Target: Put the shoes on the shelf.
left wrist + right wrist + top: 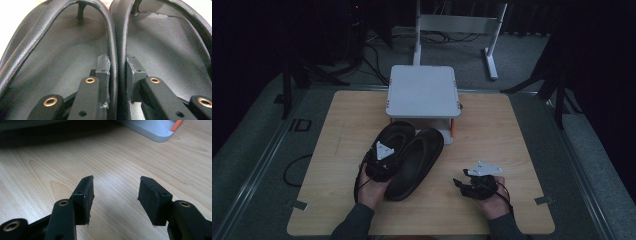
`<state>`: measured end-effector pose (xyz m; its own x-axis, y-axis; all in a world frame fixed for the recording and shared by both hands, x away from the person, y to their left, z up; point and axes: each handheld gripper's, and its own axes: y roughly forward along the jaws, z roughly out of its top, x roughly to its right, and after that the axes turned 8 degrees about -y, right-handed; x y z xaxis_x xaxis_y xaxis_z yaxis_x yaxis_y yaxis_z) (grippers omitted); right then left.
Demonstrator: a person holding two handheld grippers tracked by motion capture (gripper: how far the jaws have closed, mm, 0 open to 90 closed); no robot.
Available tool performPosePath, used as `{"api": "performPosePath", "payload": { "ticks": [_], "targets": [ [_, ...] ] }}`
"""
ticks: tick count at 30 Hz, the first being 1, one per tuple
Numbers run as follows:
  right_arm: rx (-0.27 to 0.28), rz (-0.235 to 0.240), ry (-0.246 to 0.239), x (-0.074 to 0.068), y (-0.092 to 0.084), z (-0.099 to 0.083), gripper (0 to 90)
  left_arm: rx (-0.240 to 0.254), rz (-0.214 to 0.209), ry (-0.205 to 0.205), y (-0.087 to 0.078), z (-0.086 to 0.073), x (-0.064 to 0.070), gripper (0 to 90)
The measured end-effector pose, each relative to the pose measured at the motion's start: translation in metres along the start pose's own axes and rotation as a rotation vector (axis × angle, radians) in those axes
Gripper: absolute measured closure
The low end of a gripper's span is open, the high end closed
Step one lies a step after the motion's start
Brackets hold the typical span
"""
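room: dark, dimly lit | floor (pixel 257 125): grey carpet | table (pixel 492 135): light wood | white stand frame (pixel 459 25) behind table | black cables (pixel 372 57) on floor, far left

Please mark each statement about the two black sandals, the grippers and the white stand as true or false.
1. The left gripper pinches the inner straps of both black sandals together. True.
2. The right gripper holds a sandal. False: its jaws are open above the bare wooden table.
3. The sandals lie on top of the white stand. False: they are in front of it.
4. The stand has orange parts. True.
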<state>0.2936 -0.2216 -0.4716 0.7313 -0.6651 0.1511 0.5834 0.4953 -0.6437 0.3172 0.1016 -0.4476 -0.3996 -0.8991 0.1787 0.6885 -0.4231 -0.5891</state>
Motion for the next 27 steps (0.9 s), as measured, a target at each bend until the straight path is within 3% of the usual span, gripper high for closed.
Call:
{"api": "performPosePath", "payload": {
  "ticks": [12, 27],
  "targets": [
    [0.002, -0.005, 0.009, 0.001, -0.002, -0.001, 45.7, 0.016, -0.015, 0.003, 0.017, 0.014, 0.008, 75.1],
    [-0.007, -0.014, -0.008, 0.0, -0.001, -0.002, 45.7, 0.042, 0.012, -0.018, 0.034, 0.031, 0.011, 75.0]
  ]
}}
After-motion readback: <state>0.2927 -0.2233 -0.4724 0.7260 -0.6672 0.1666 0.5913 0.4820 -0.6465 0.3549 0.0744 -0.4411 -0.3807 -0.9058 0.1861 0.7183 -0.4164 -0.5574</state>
